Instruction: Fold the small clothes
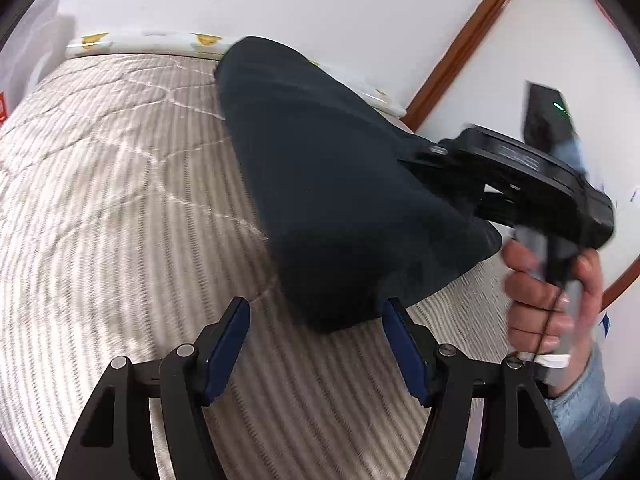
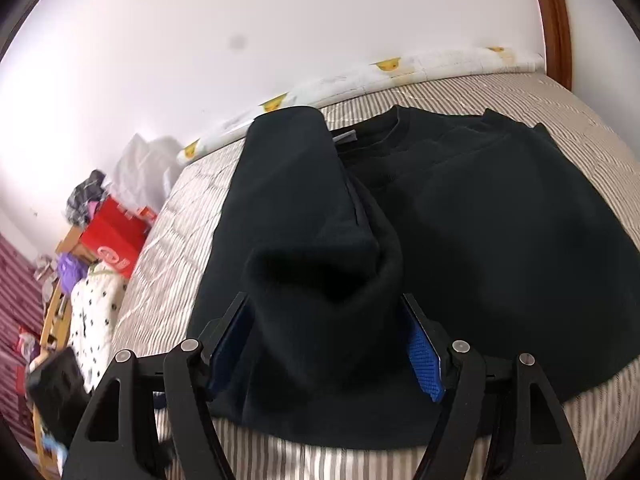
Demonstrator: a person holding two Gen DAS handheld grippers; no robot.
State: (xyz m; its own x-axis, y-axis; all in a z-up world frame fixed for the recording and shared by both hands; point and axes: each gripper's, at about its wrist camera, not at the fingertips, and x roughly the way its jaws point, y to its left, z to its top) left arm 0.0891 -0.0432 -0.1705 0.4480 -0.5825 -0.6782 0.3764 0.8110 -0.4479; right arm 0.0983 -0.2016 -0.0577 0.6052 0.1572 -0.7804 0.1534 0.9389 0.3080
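Observation:
A black sweatshirt (image 2: 500, 208) lies on the striped bed cover (image 2: 176, 272), collar toward the wall. Its left sleeve (image 2: 316, 240) is folded up over the body and bunches between my right gripper's (image 2: 328, 320) wide-open fingers; whether they touch it I cannot tell. In the left wrist view the sweatshirt (image 1: 328, 184) appears as a dark raised mass. My left gripper (image 1: 316, 316) is open and empty, just in front of the garment's near edge. The right gripper (image 1: 520, 184) shows there at the garment's right side, held by a hand.
A white bolster with yellow duck prints (image 2: 400, 68) lies along the wall at the bed's far edge. A red box (image 2: 112, 240), clothes and clutter sit on wooden furniture left of the bed. A brown door frame (image 1: 460, 44) stands at the right.

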